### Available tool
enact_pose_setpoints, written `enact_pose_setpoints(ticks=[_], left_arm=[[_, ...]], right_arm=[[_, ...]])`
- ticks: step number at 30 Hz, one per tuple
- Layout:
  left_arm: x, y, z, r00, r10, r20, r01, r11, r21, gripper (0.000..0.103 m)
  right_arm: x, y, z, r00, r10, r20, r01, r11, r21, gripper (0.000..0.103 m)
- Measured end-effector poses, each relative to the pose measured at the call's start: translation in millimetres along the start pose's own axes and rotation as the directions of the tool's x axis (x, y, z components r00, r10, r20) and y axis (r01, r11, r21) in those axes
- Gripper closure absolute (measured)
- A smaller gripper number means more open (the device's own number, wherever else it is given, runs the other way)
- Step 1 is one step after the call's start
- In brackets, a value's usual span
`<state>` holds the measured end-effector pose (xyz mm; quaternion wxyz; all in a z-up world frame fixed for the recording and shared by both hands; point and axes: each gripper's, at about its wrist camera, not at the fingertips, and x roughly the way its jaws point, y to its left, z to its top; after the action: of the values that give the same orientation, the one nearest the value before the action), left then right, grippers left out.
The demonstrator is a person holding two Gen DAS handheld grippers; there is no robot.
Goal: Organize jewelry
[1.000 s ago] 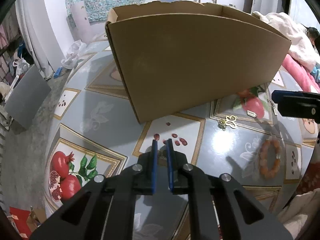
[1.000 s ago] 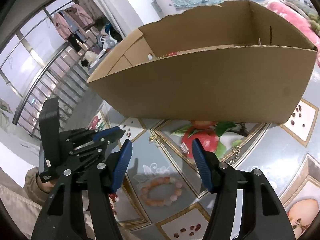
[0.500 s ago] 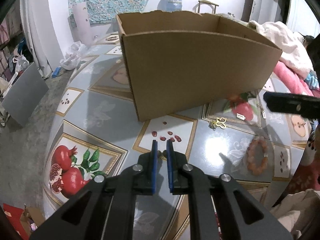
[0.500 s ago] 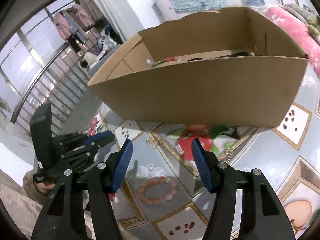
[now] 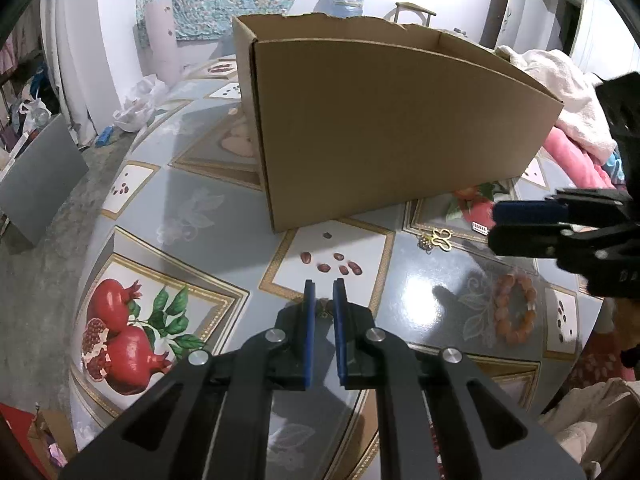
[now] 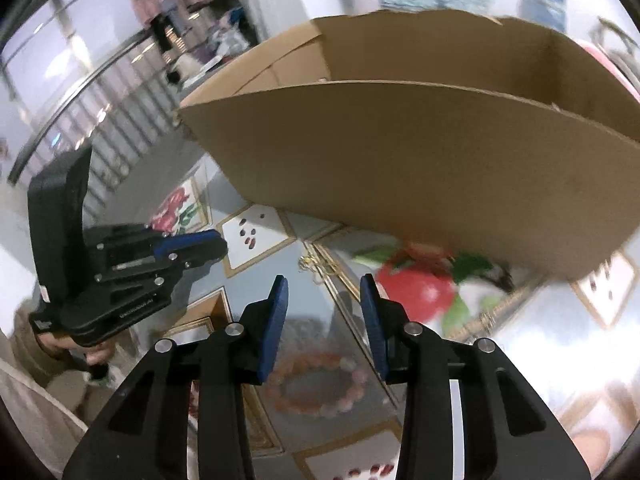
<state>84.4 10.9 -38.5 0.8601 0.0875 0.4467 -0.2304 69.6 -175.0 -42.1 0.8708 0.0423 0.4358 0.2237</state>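
Left gripper [image 5: 321, 292]: fingers nearly together, pinching a small gold piece [image 5: 325, 313] between the pads. Right gripper [image 6: 324, 292]: fingers spread, nothing held; orange bead bracelet [image 6: 316, 384] on tablecloth [image 5: 192, 216] beneath them. Cardboard box [image 5: 392, 128] ahead of both

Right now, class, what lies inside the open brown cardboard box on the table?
Only bare inner walls of the open brown cardboard box show in both views. Its floor is hidden behind the tall front wall, so any jewelry inside cannot be seen.

Left tool [image 5: 322, 294] black with blue pads, silver screws, right tool [image 6: 324, 300] alike, tan sleeve [image 6: 30, 354]
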Motion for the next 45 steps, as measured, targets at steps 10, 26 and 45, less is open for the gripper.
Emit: enact_pose_setpoints(ticks=[10,26,45], left_arm=[[2,0,-2,1.0,-0.003,-0.005,0.003,1.0,-0.003,0.095],[2,2,-2,1.0,-0.001,-0.003,0.001,1.0,-0.002,0.095],[-23,0,-3,0.998,-0.035,0.058,0.034,0.999,0.017,0.095]], right_arm=[[30,9,16,0.995,-0.029,-0.092,0.005,0.968,-0.25,0.069],[29,13,6,0.992,-0.087,-0.086,0.062,0.962,-0.268,0.089],[-18,13,4,0.995,-0.103,0.011,0.103,0.978,-0.181,0.089]])
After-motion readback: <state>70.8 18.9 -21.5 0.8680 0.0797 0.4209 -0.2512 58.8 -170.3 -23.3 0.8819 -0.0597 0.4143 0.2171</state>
